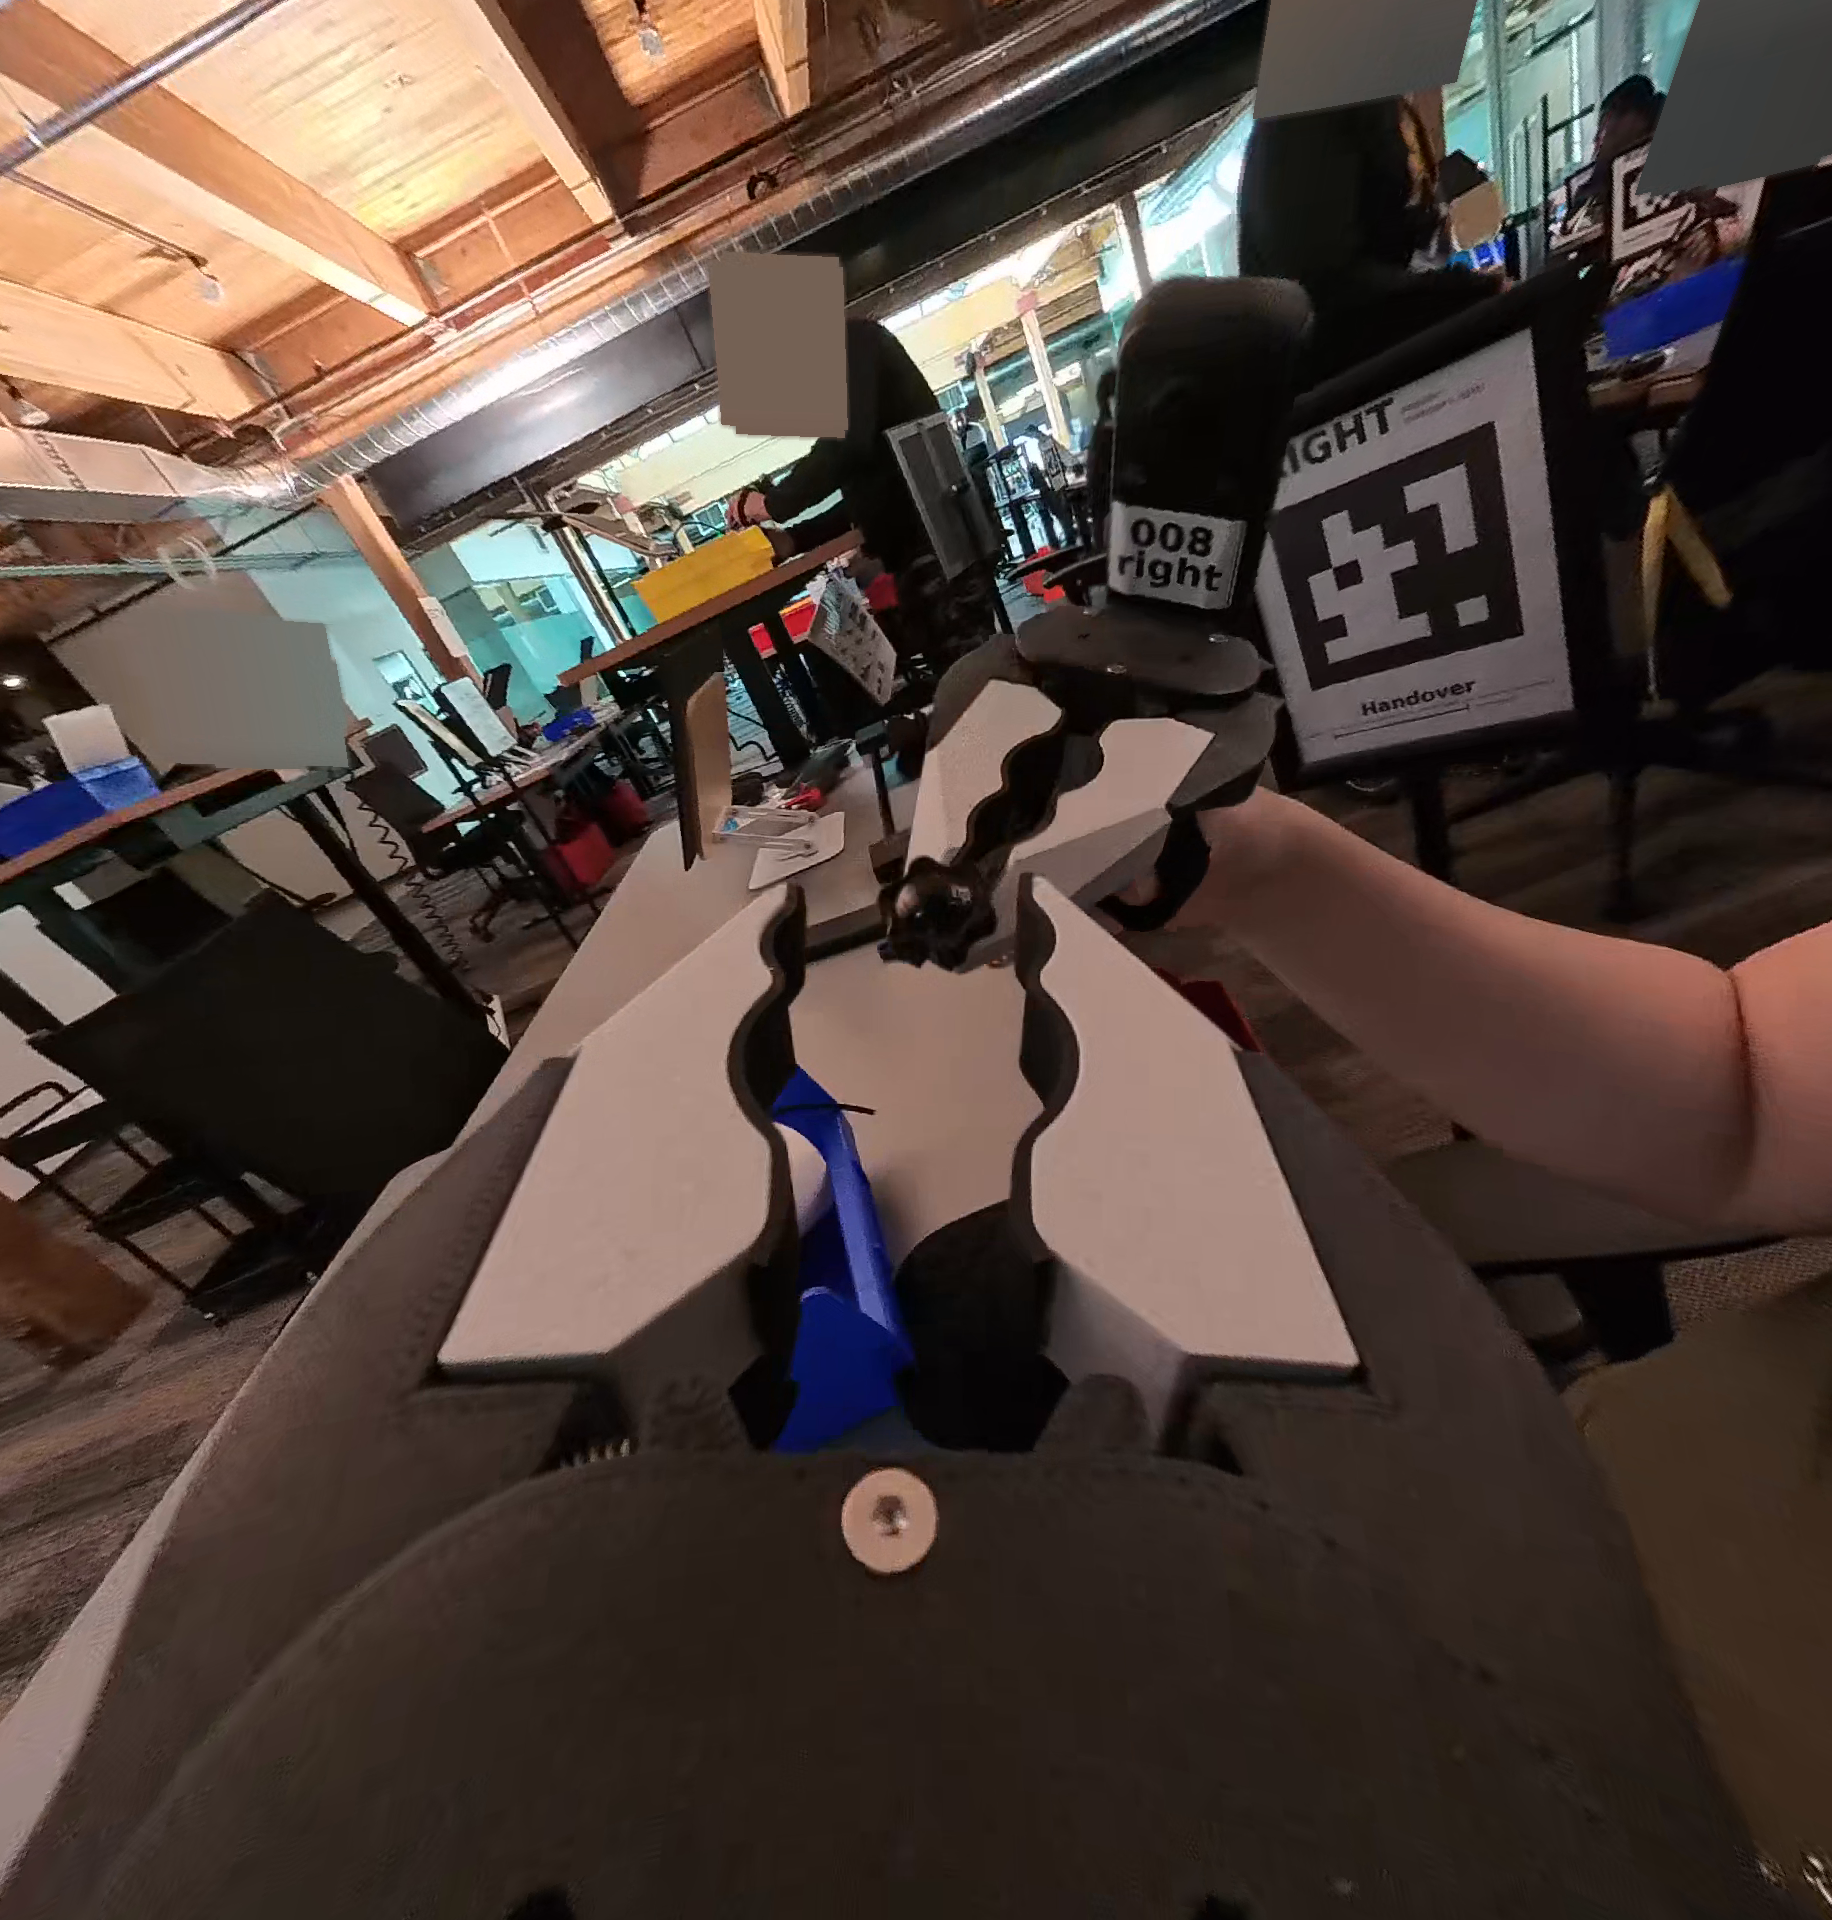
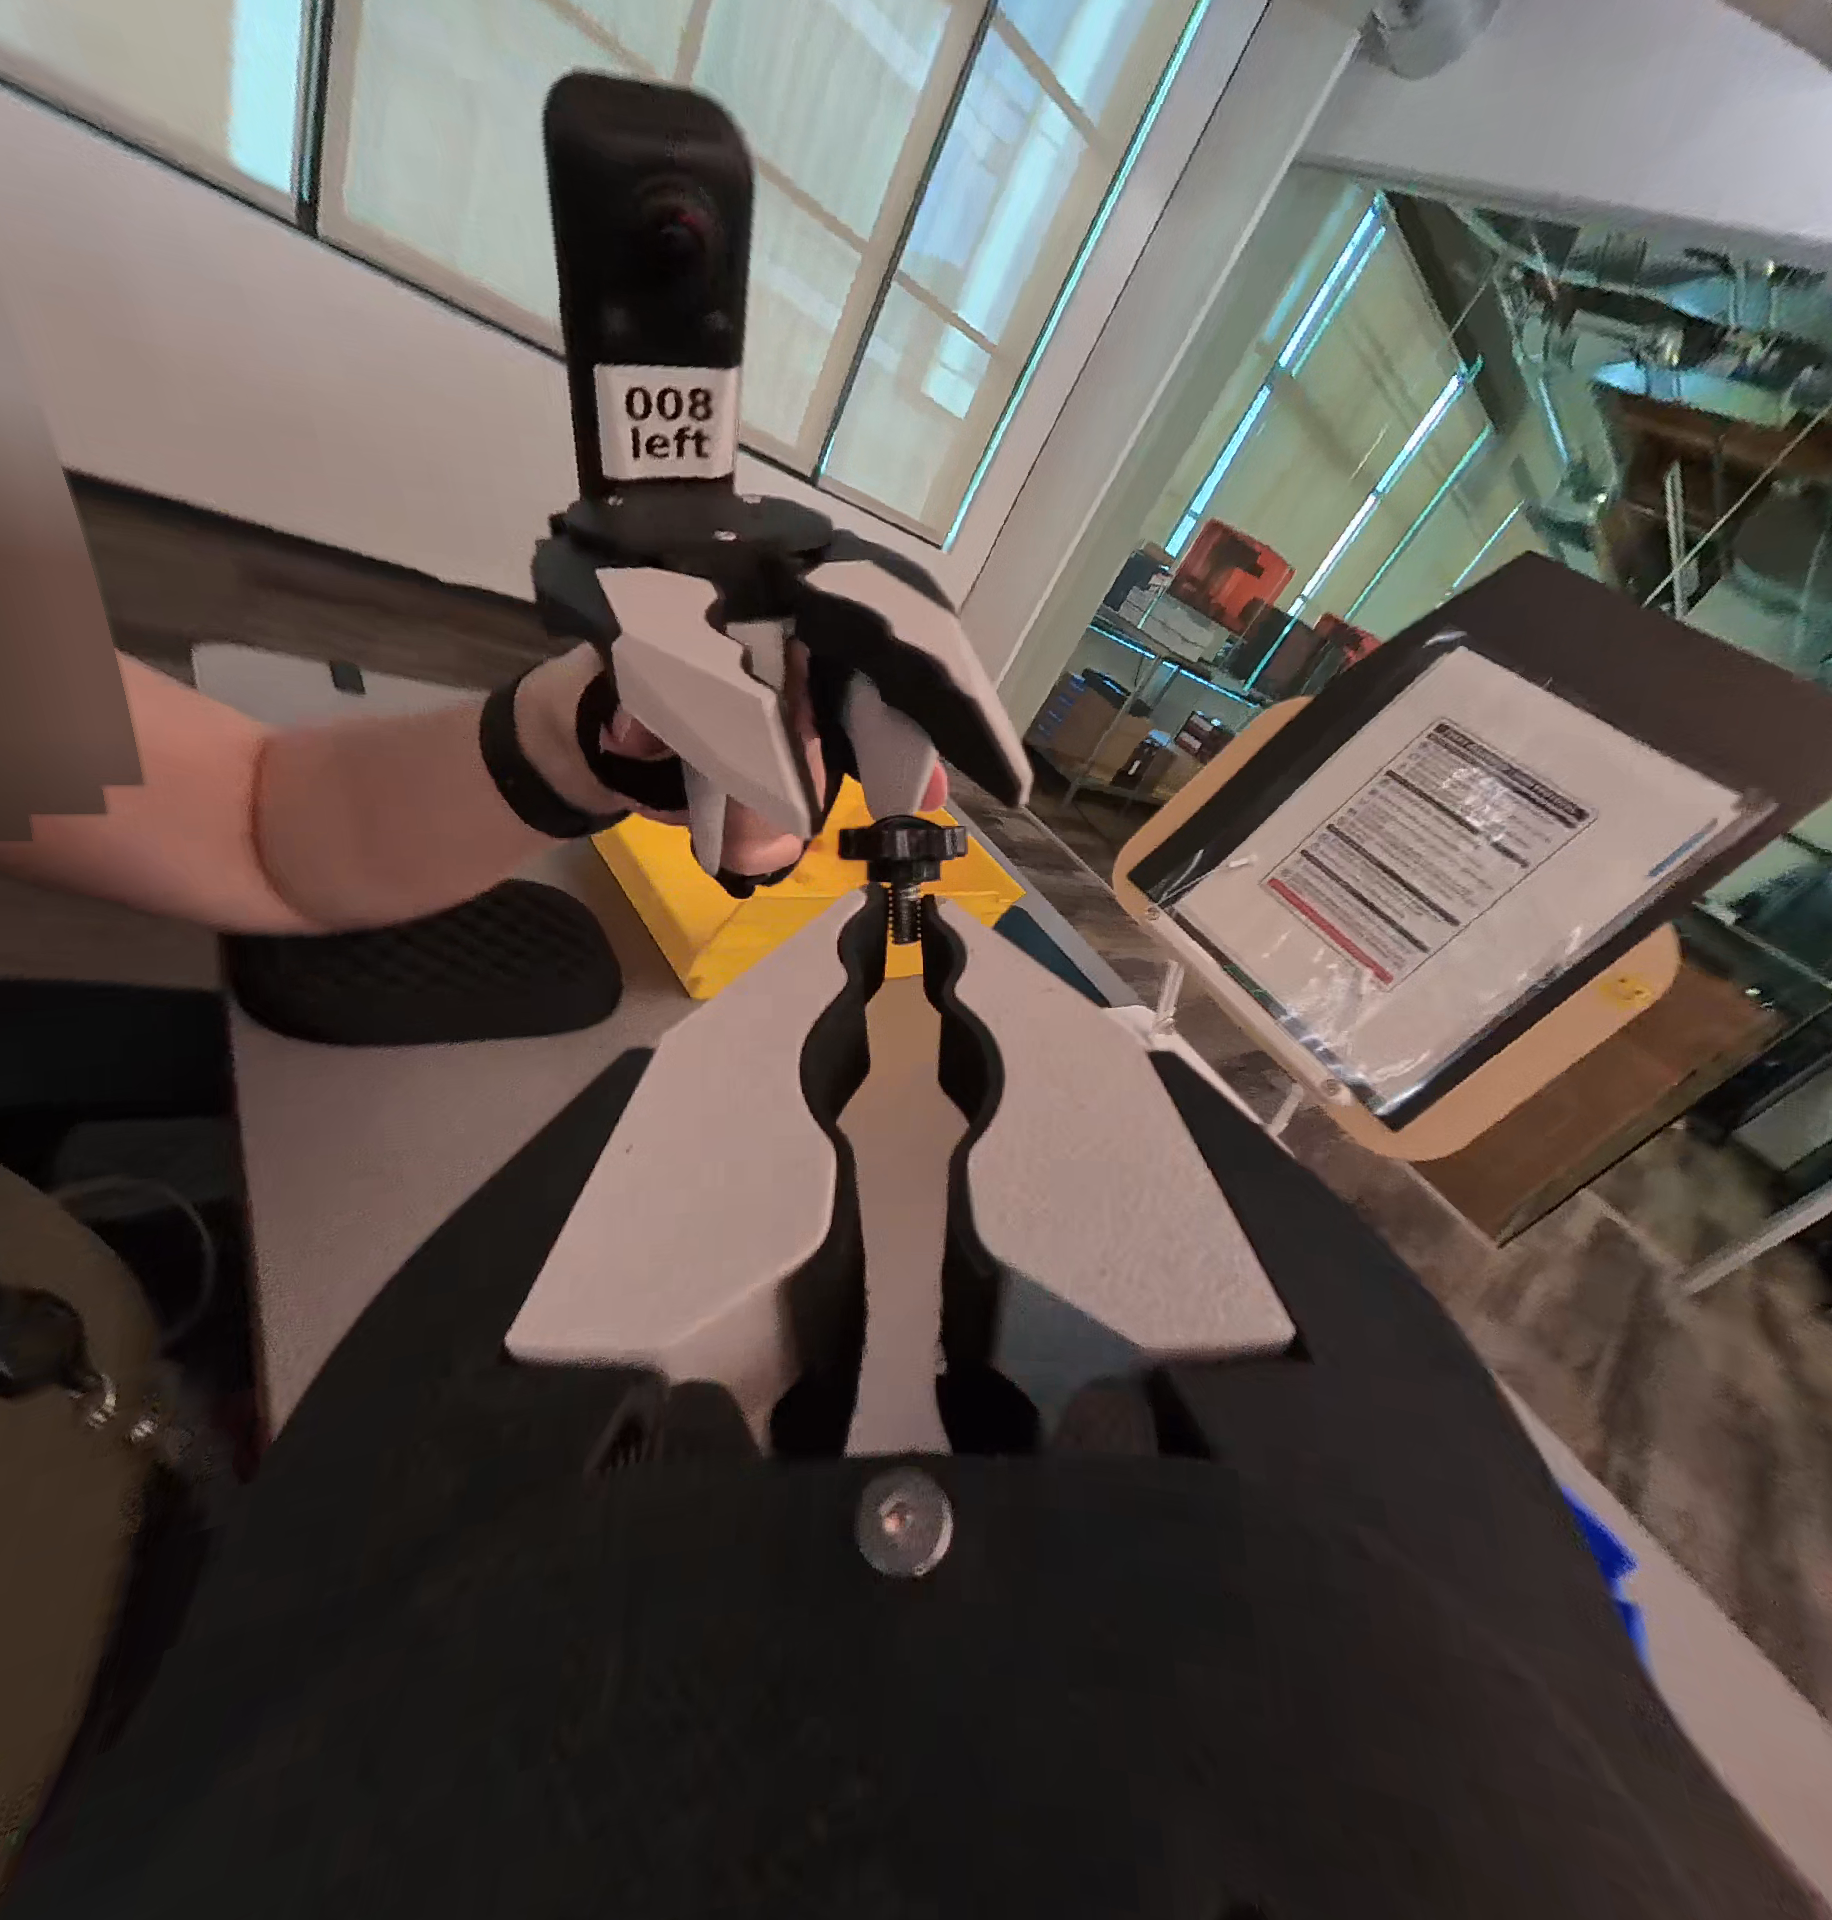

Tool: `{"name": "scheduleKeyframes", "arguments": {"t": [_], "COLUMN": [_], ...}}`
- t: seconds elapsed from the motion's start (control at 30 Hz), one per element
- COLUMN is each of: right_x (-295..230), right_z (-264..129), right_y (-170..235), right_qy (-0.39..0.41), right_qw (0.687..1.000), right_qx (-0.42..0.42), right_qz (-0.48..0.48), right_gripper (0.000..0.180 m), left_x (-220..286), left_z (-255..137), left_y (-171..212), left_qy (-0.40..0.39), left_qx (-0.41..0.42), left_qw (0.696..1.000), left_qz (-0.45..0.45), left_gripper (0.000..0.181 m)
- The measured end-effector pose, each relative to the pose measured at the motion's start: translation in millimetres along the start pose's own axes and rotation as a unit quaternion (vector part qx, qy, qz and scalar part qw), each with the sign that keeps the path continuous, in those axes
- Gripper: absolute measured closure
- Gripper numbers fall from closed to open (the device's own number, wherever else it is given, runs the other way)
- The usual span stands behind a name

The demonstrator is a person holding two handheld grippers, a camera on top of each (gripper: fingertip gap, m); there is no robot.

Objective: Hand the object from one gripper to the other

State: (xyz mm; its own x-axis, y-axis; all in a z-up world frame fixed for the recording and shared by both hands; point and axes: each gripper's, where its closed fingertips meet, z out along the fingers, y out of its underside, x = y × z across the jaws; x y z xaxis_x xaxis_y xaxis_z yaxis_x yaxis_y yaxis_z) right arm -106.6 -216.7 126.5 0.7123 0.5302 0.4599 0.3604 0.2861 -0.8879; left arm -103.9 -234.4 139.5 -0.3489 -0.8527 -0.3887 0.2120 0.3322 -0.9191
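In the left wrist view, the left gripper [image 1: 907,914] is filling the lower centre with its fingers spread wide and holding nothing. Just beyond its tips, at centre, the knob [image 1: 933,914] is sitting pinched in the right gripper [image 1: 943,909], reaching in from the upper right. In the right wrist view, the right gripper's [image 2: 904,914] narrow fingers are clamping the screw shank of the knob [image 2: 901,844] at centre, just beneath the left gripper's [image 2: 891,805] open tips.

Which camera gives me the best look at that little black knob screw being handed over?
The right wrist view: the knob screw stands clear at the right gripper tips, star head above, threaded shank pinched between them. The left wrist view shows only its dark head, smaller, between the open left gripper tips.
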Motion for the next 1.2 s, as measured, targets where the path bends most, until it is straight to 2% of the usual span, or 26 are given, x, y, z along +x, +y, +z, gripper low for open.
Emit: {"name": "scheduleKeyframes", "arguments": {"t": [0.2,0.4,0.63,0.97,1.2], "right_x": [-13.3,-30.9,-40.6,-37.9,-25.6], "right_z": [6.5,-3.0,-7.7,-9.1,-9.3], "right_y": [-0.4,-17.3,-20.4,-24.3,-24.8], "right_qy": [-0.031,-0.113,-0.153,-0.149,-0.106], "right_qw": [0.999,0.990,0.981,0.980,0.986], "right_qx": [0.002,0.062,0.077,0.095,0.108], "right_qz": [-0.010,0.061,0.086,0.088,0.070], "right_gripper": [0.176,0.176,0.176,0.176,0.169], "left_x": [11.5,32.9,46.3,44.1,36.6], "left_z": [2.3,-4.2,-2.0,-1.0,1.0], "left_y": [4.9,-7.8,-5.0,-9.0,-10.5], "left_qy": [0.028,0.100,0.125,0.106,0.070], "left_qx": [-0.009,0.026,0.026,0.032,0.036], "left_qw": [0.999,0.995,0.992,0.993,0.995], "left_qz": [0.019,-0.001,0.019,0.035,0.058], "left_gripper": [0.149,0.154,0.159,0.159,0.159]}}
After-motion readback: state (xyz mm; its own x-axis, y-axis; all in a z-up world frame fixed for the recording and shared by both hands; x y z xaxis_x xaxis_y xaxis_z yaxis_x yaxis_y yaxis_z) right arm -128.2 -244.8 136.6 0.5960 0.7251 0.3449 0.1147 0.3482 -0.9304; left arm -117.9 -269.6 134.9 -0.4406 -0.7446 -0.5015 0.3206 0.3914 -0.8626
